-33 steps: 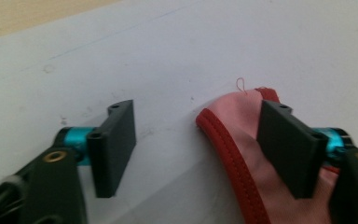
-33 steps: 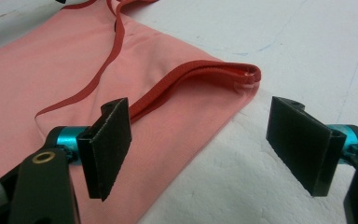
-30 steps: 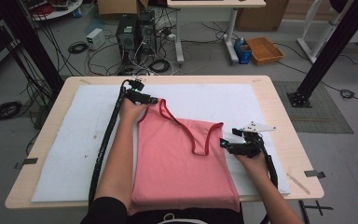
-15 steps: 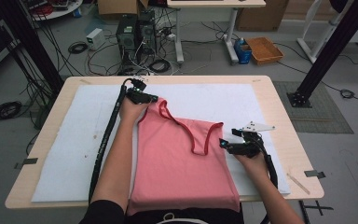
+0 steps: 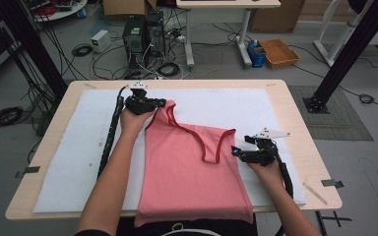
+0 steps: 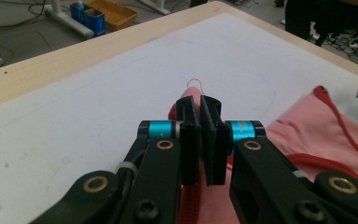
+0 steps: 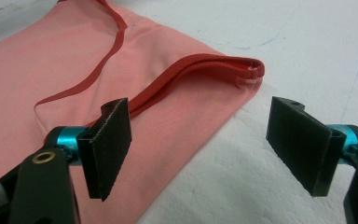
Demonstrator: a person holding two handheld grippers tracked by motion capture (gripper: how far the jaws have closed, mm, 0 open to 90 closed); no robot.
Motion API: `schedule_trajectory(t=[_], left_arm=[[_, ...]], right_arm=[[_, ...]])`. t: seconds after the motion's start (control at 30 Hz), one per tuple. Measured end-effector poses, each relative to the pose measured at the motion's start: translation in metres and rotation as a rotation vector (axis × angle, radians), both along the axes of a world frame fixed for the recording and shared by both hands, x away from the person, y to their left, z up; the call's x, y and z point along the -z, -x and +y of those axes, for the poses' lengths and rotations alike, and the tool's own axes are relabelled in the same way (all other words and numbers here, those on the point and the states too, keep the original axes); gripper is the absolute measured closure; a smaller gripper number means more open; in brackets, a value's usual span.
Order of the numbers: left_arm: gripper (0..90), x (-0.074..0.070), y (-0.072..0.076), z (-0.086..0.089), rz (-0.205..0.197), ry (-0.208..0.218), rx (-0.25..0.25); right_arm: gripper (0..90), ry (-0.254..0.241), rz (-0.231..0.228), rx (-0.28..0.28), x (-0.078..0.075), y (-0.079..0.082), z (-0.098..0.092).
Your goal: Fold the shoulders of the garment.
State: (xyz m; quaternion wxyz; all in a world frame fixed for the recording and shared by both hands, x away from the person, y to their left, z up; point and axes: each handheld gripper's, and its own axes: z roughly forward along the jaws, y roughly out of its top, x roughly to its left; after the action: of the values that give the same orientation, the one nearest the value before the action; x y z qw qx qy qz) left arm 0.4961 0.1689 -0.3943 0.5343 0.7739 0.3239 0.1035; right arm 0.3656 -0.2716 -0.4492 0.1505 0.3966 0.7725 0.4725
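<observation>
Hem: the bottom edge of the pink tank top (image 5: 192, 172) hangs over the table (image 5: 295, 113) edge at six o'clock, closest to me; the body lies flat on the white mat (image 5: 74, 157).

Right gripper (image 5: 237, 151): at about four o'clock on the mat, jaws spread wide and holding nothing. In the right gripper view the near shoulder strap (image 7: 242, 65), with its red binding, lies on the mat just ahead of the gap between my pads (image 7: 109, 144), not touched yet.

Neckline: the red-trimmed scoop (image 5: 204, 145) sits between my two hands, slack and a bit skewed.

Left gripper (image 5: 161, 103): at eleven o'clock, jaws clamped on the far shoulder strap (image 6: 193, 93); in the left gripper view pink cloth pokes out past the black pads (image 6: 189, 121).

Change: a second ago these jaws were half open beside the strap; they snapped closed on it, and since then the strap has been drawn away from me toward twelve o'clock, so that corner now stands up in a peak.

Meaning: I judge one shoulder is secured and being stretched out. The right strap needs the same pinch before the top can be pulled straight or folded.
</observation>
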Motion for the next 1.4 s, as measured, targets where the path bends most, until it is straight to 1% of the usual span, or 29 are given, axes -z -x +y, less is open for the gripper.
schedule_trajectory(t=[0.03, 0.1, 0.13, 0.17, 0.23, 0.3, 0.4, 0.43, 0.47, 0.5, 0.53, 0.57, 0.6, 0.67, 0.7, 0.73, 0.8, 0.83, 0.87, 0.9, 0.93, 1.0, 1.03, 1.17, 1.27, 1.33, 1.4], left_arm=[[86.3, -0.001, 0.007, 0.001, -0.013, 0.012, -0.004], [86.2, 0.0, 0.022, 0.004, -0.02, 0.02, -0.011], [86.2, 0.001, 0.03, 0.007, -0.028, 0.034, -0.011], [86.2, 0.003, 0.038, 0.009, -0.024, 0.052, -0.007], [86.2, 0.006, 0.054, 0.01, -0.023, 0.049, -0.005], [86.1, 0.009, 0.069, 0.012, -0.02, 0.055, 0.005], [85.9, 0.012, 0.092, 0.016, -0.038, 0.047, 0.015], [85.8, 0.013, 0.099, 0.016, -0.034, 0.039, 0.022], [85.4, 0.014, 0.106, 0.017, -0.036, 0.042, 0.032], [84.6, 0.016, 0.113, 0.017, -0.035, 0.054, 0.048], [83.5, 0.019, 0.119, 0.016, -0.024, 0.048, 0.057], [79.5, 0.022, 0.125, 0.015, -0.005, 0.048, 0.063], [76.7, 0.025, 0.13, 0.014, -0.008, 0.045, 0.081], [72.0, 0.029, 0.139, 0.013, -0.007, 0.018, 0.069], [67.0, 0.03, 0.141, 0.013, 0.001, 0.01, 0.066], [63.7, 0.03, 0.142, 0.014, 0.003, 0.014, 0.066], [60.6, 0.028, 0.143, 0.015, -0.012, -0.006, 0.054], [57.1, 0.028, 0.144, 0.016, -0.015, -0.002, 0.052], [54.6, 0.027, 0.144, 0.017, -0.006, 0.016, 0.059], [54.4, 0.026, 0.144, 0.016, -0.01, 0.029, 0.069], [53.8, 0.025, 0.145, 0.014, -0.022, 0.022, 0.079], [51.7, 0.025, 0.144, 0.008, -0.031, -0.01, 0.094], [50.8, 0.026, 0.144, 0.005, -0.027, -0.02, 0.11], [50.9, 0.034, 0.143, -0.007, 0.007, -0.067, 0.16], [52.6, 0.04, 0.141, -0.012, 0.031, -0.129, 0.188], [58.1, 0.044, 0.14, -0.013, 0.047, -0.158, 0.192], [66.2, 0.047, 0.138, -0.014, 0.053, -0.2, 0.184]], right_arm=[[22.0, 0.0, 0.001, 0.001, 0.0, 0.0, 0.0], [22.0, -0.001, 0.003, 0.004, 0.0, 0.0, 0.0], [22.0, -0.002, 0.004, 0.005, 0.0, 0.0, 0.0], [22.0, -0.003, 0.007, 0.006, 0.0, 0.0, 0.0], [22.0, -0.003, 0.008, 0.007, 0.0, -0.001, 0.0], [22.0, -0.002, 0.011, 0.007, 0.0, -0.001, 0.0], [22.0, -0.004, 0.01, 0.01, 0.0, -0.001, -0.001], [22.0, -0.005, 0.012, 0.011, 0.0, -0.001, -0.001], [22.0, -0.006, 0.017, 0.014, 0.0, -0.001, -0.001], [22.0, -0.006, 0.018, 0.014, 0.0, -0.001, -0.001], [22.0, -0.007, 0.021, 0.015, 0.0, -0.002, -0.001], [22.0, -0.007, 0.022, 0.015, 0.0, -0.002, -0.001], [22.0, -0.007, 0.021, 0.016, 0.0, -0.002, -0.001], [22.0, -0.005, 0.018, 0.016, 0.0, -0.002, -0.001], [22.0, 0.002, 0.014, 0.013, 0.0, -0.002, -0.001], [22.0, 0.004, 0.018, 0.015, 0.0, -0.002, 0.0], [22.0, 0.004, 0.022, 0.014, 0.0, -0.002, 0.0], [22.0, 0.003, 0.022, 0.014, 0.0, -0.002, 0.0], [22.0, 0.003, 0.017, 0.012, 0.0, -0.002, 0.0], [22.0, 0.002, 0.019, 0.013, 0.0, -0.002, 0.0], [22.0, 0.004, 0.018, 0.011, 0.0, -0.002, 0.0], [22.0, 0.004, 0.022, 0.013, 0.0, -0.002, 0.0], [21.9, 0.005, 0.023, 0.012, 0.0, -0.002, 0.0], [22.0, 0.007, 0.019, 0.008, 0.0, -0.002, 0.0], [22.0, 0.009, 0.018, 0.005, 0.0, -0.002, 0.001], [22.0, 0.01, 0.019, 0.006, 0.0, -0.002, 0.001], [22.0, 0.011, 0.019, 0.007, 0.0, -0.002, 0.001]])
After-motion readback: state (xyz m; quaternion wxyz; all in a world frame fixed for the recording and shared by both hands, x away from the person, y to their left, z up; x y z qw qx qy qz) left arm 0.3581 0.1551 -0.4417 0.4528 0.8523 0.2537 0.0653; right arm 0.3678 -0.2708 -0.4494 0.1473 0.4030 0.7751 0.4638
